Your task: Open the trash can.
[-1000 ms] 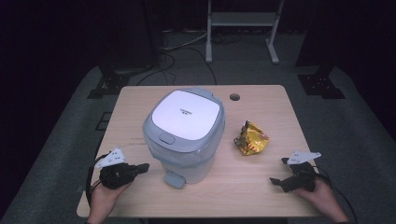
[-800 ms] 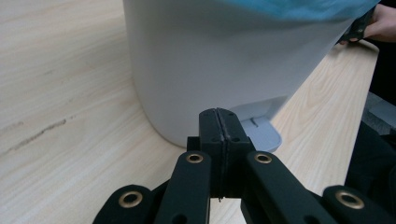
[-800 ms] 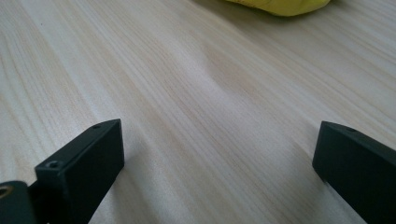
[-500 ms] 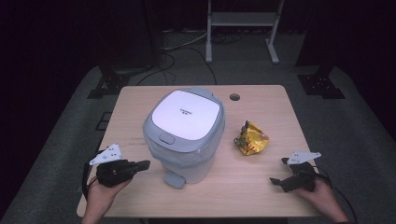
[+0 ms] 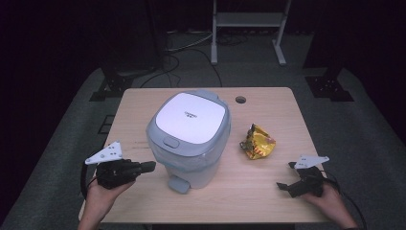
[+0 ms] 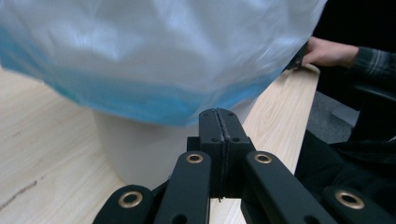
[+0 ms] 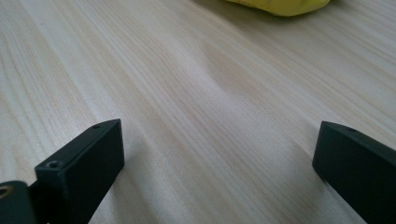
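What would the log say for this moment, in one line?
left tool: shut, near bin | right tool: open, empty, on table | bin lid closed | yellow wrapper beside bin

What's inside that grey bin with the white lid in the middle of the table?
The bin has its white lid shut, so its contents are hidden. A clear plastic liner pokes out below the rim, so a bag is fitted inside; whether anything lies in it cannot be seen.

light wood table (image 5: 268,187), round hole (image 5: 240,99) near far edge. dark grey floor (image 5: 364,143), cables (image 5: 177,48), white shelf frame (image 5: 246,21) beyond table.
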The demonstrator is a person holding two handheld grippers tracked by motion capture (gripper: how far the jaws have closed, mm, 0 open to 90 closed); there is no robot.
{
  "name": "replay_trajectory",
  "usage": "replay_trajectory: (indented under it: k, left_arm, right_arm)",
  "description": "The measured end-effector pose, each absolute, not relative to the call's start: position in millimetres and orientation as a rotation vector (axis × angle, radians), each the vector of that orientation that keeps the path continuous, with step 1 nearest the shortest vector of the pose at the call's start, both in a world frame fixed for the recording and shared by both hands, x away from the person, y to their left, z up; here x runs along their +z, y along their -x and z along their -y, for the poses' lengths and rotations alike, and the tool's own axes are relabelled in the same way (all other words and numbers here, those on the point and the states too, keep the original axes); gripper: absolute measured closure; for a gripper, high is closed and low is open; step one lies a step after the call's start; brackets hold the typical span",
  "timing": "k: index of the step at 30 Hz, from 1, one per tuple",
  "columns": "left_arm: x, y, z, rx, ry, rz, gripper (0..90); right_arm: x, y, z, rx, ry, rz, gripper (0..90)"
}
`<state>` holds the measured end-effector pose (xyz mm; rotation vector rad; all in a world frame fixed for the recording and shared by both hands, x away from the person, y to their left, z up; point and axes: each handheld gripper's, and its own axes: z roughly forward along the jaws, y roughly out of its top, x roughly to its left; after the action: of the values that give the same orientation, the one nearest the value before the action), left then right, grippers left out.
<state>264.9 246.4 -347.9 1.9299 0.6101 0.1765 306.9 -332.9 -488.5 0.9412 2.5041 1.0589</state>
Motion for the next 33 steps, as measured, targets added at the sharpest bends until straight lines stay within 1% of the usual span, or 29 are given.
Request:
replay_trajectory:
  k: [7, 18, 22, 33]
  left_arm:
    - [-328, -263, -248, 0.175, -1.903, -0.585, 90.0]
    - [-312, -263, -247, 0.156, -1.893, -0.556, 90.0]
    - [-303, -264, -240, 0.14, -1.904, -0.518, 90.0]
    - [-279, -266, -225, 0.156, -1.893, -0.443, 90.0]
  right_arm:
    - [-489, -307, 333, 1.059, -0.941, -2.504, 1.1]
    - [-489, -307, 333, 1.059, -0.941, -2.504, 1.1]
    - [-489, -307, 333, 1.059, -0.941, -2.504, 1.2]
    - [-489, -307, 333, 1.06, -0.941, -2.504, 1.2]
